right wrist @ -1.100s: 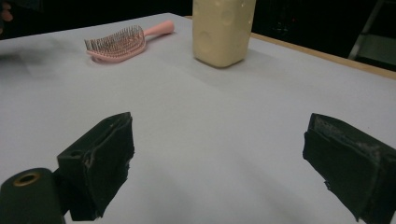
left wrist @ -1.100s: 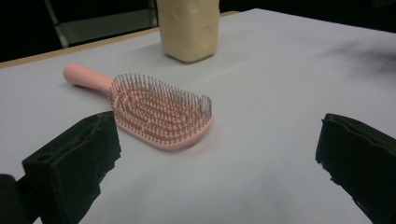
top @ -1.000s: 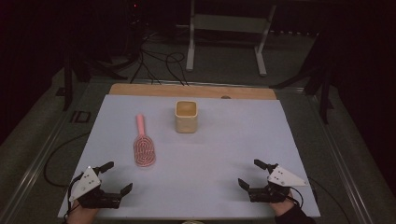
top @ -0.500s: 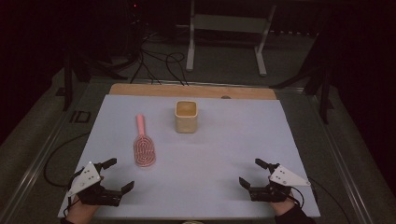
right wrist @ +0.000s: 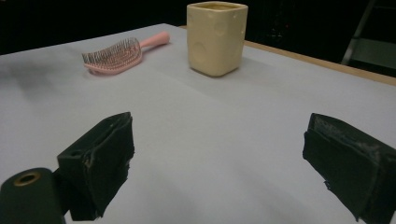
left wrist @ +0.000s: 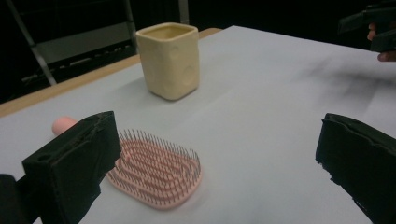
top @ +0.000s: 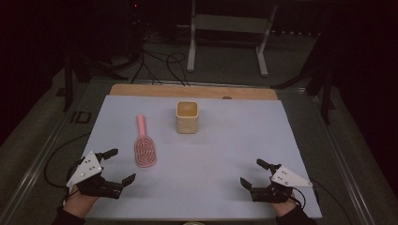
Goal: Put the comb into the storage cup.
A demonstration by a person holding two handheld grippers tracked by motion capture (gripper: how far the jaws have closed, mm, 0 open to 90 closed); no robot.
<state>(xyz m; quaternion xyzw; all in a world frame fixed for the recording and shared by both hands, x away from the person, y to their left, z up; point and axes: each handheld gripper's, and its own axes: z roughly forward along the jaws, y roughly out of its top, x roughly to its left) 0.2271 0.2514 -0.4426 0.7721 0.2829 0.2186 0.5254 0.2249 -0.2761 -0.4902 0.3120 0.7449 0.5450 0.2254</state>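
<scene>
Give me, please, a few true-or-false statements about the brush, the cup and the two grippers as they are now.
1. The brush lies bristles up on the table. True.
2. The cup lies on its side. False: it stands upright, its mouth up.
3. The left gripper is shut on the brush. False: its jaws stand open, apart from the brush.
4. The right gripper is open and holds nothing. True.
5. The brush touches the cup. False: bare table lies between them.
</scene>
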